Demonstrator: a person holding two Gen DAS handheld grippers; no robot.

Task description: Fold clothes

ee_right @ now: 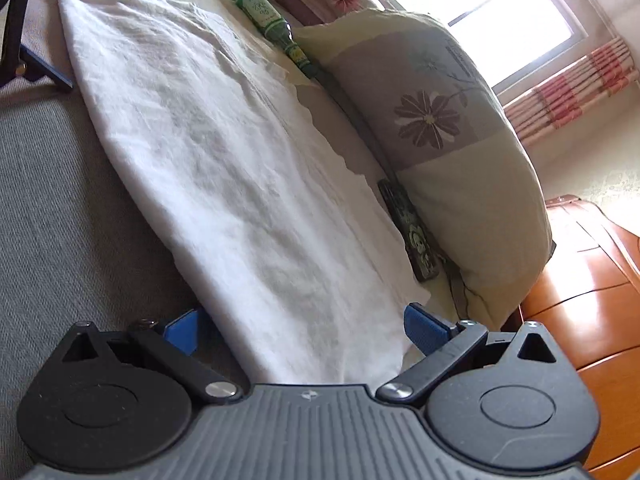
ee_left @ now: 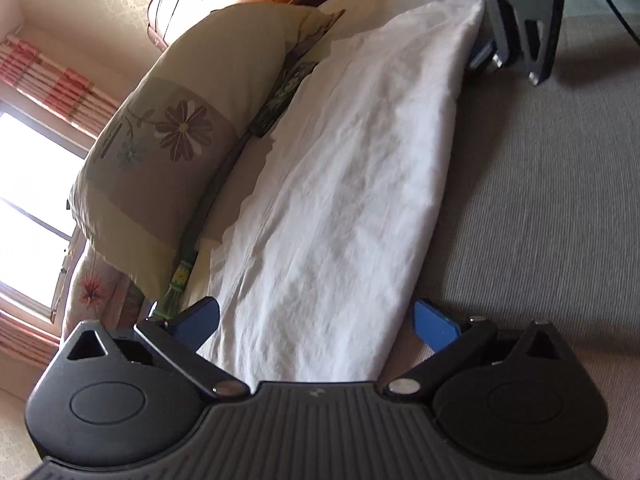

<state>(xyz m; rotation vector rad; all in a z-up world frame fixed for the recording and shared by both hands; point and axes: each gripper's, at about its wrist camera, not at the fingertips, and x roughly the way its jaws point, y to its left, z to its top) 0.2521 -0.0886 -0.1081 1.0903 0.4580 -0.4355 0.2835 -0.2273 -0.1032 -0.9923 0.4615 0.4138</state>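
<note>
A plump pale-green pillow with a mauve band and a printed purple daisy [ee_right: 436,120] stands on edge along the bed. A green glass bottle with a white label [ee_right: 266,16] lies just beside it, and a dark patterned flat case [ee_right: 412,232] rests against its lower side. Behind are a glossy orange wooden cabinet [ee_right: 580,320], a bright window [ee_right: 480,0] and red-striped curtains [ee_left: 48,76].

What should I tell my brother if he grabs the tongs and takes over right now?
Left tongs: open, at one end of the white garment, blue fingers either side of it.
Right tongs: open, same at the opposite end.
Garment: a long folded strip on the grey bed surface, beside the floral pillow.
Done: lengthwise folding, it seems.
Left: probably grip both ends and fold it across.
</note>
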